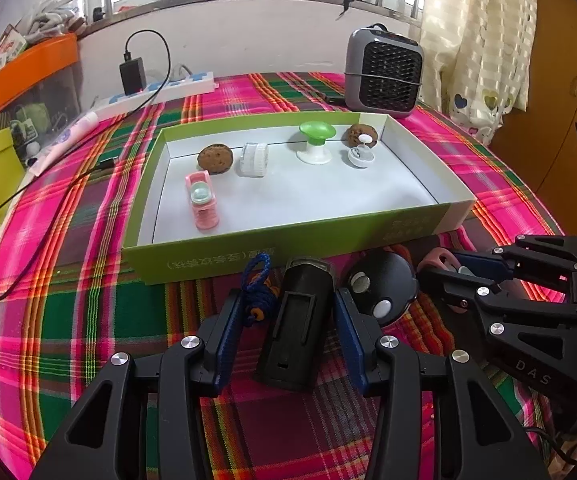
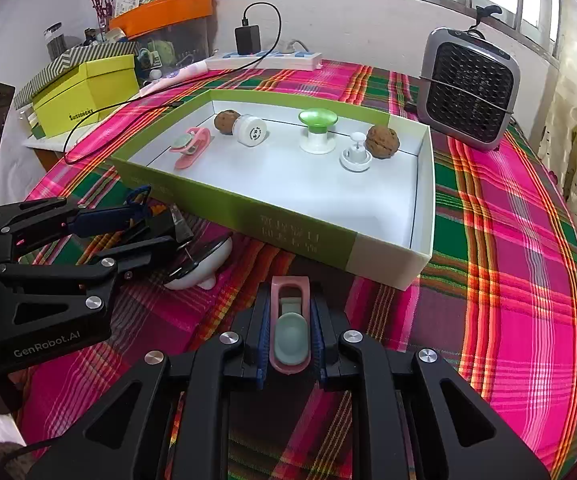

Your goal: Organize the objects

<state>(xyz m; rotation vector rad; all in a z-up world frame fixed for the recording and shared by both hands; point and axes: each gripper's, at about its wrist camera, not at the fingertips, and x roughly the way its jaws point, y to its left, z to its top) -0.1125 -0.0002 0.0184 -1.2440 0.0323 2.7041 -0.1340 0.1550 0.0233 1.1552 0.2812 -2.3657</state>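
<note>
Covering the table, a pink, green and orange plaid cloth (image 2: 508, 240) runs bare and wide on the right side, out to its curved edge by the curtain. On it sits the shallow green-walled box (image 2: 308, 236), white inside, its near wall printed with characters too blurred to read; much of its floor near the front wall is open, while a pink clip (image 2: 192, 148), two walnuts, a white jar, a green-topped knob and a small white piece line its back half. Behind it stand a grey fan heater (image 2: 468, 88) and a yellow box (image 2: 84, 92) printed with a word I cannot read surely. The left gripper (image 1: 288, 320), its body marked "GenRobot.AI" in the right view, is spread around a black block (image 1: 296, 320) lying on the cloth just before the box, fingers beside it, contact unclear. The right gripper (image 2: 290, 328), lettered "DAS", pinches a second pink clip (image 2: 290, 336) near the box's front wall.
</note>
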